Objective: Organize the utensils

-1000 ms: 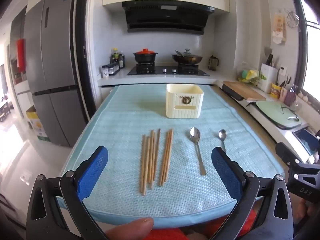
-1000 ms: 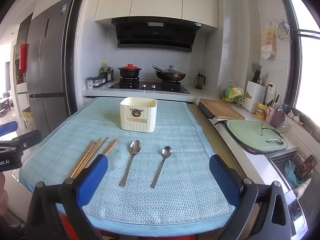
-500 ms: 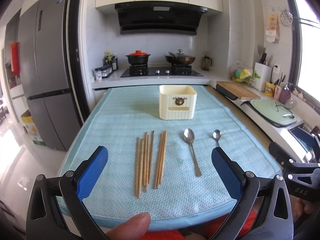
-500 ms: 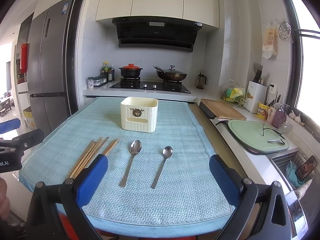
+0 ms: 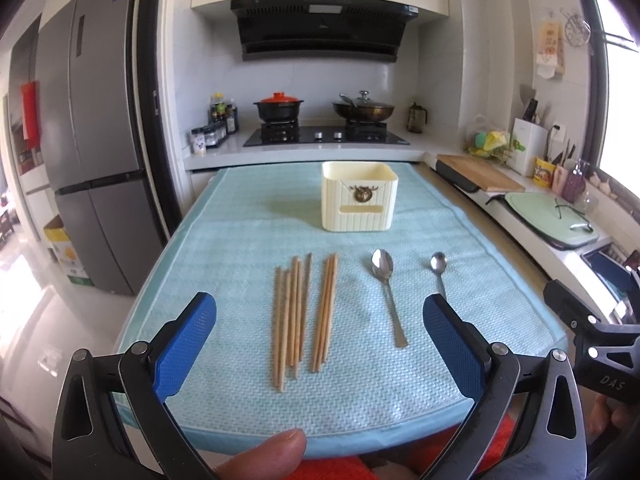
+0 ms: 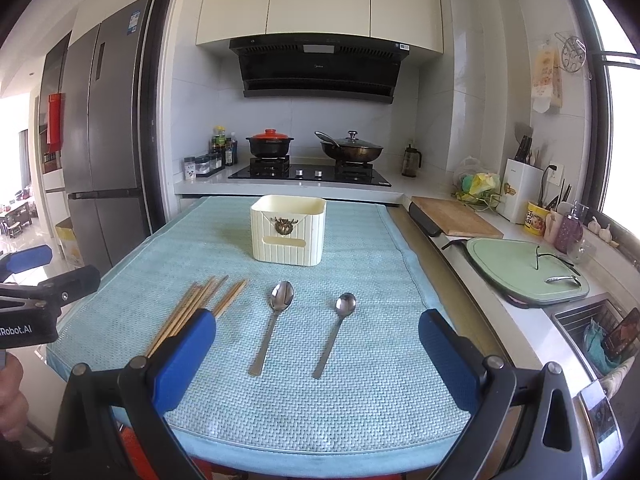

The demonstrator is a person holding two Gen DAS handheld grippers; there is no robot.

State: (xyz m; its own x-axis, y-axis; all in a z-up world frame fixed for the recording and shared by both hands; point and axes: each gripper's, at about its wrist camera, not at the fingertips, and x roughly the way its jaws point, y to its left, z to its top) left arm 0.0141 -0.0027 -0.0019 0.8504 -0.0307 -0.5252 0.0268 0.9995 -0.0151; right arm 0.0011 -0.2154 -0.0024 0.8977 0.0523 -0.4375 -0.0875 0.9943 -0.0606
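Kitchen setting; surface covered by a light blue cloth. I have the left gripper spread wide and empty, low over the near edge before the wooden chopsticks. Right gripper equally wide, empty, facing the large spoon and small spoon. Cream utensil holder stands upright beyond them, well apart.

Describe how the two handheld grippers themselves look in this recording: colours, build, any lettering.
Both the left gripper and the right gripper have black angular frames with silver pivot bolts and triangular cutouts. Their fingers carry blue, finely textured rounded pads. White lettering shows on the bodies: "DAS" on the right gripper's side, and text ending "Robot.AI" on the left gripper's. No cables or sleeves are visible.
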